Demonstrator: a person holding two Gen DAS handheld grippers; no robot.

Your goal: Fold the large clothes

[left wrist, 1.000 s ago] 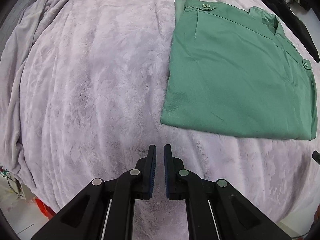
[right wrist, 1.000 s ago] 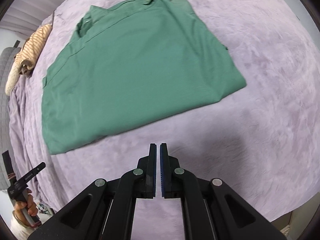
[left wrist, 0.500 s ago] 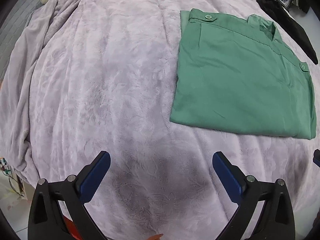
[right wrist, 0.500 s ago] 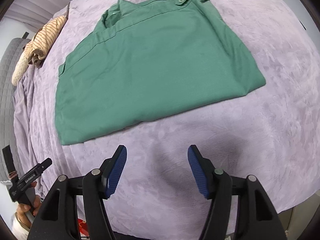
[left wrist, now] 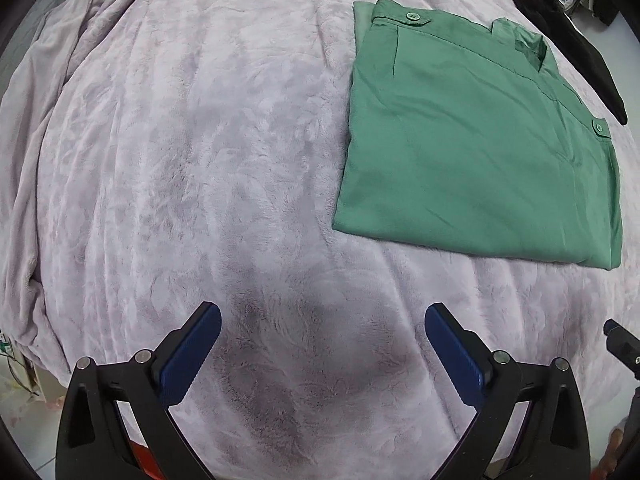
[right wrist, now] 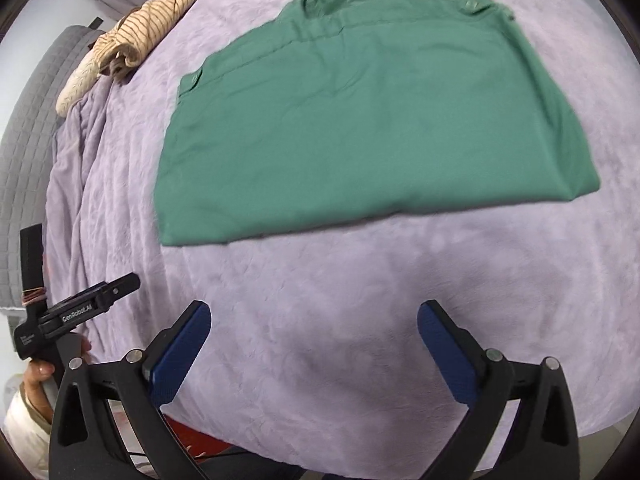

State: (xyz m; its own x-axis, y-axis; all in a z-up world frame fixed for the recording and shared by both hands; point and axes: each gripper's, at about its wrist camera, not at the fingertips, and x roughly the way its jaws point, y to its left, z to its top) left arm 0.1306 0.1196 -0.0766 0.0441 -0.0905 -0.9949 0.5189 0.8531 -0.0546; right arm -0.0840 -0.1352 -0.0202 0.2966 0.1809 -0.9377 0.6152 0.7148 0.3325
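A pale lilac plush blanket (left wrist: 200,160) covers the whole bed surface, rumpled into long folds along its left edge in both wrist views.

On it lies the folded green button-up shirt (left wrist: 472,152) — a flat rectangle, collar and buttoned tabs toward the far edge of the bed, folded hem toward the near edge. In the left wrist view it sits toward the far right corner of the bed; in the right wrist view (right wrist: 360,128) it occupies the far middle. Neither gripper touches it; bare blanket separates it from both.

A grey quilted panel (right wrist: 28,140) stands at the bed's left side in the right wrist view. A cream and brown striped garment (right wrist: 132,36), bunched, rests at the far left corner of the bed. A black cloth item (left wrist: 576,44) lies along the far right edge, beyond the shirt.

The left gripper (left wrist: 322,330) has its blue-padded fingers spread wide with nothing between them, only shadowed blanket near the bed's near edge. The right gripper (right wrist: 314,326) has its jaws opening, already wide apart, nothing between them — blanket only. That view is slightly blurred.

The left gripper's black body also shows at the lower left of the right wrist view, held by a person's hand (right wrist: 38,384) with a pale sleeve below it.
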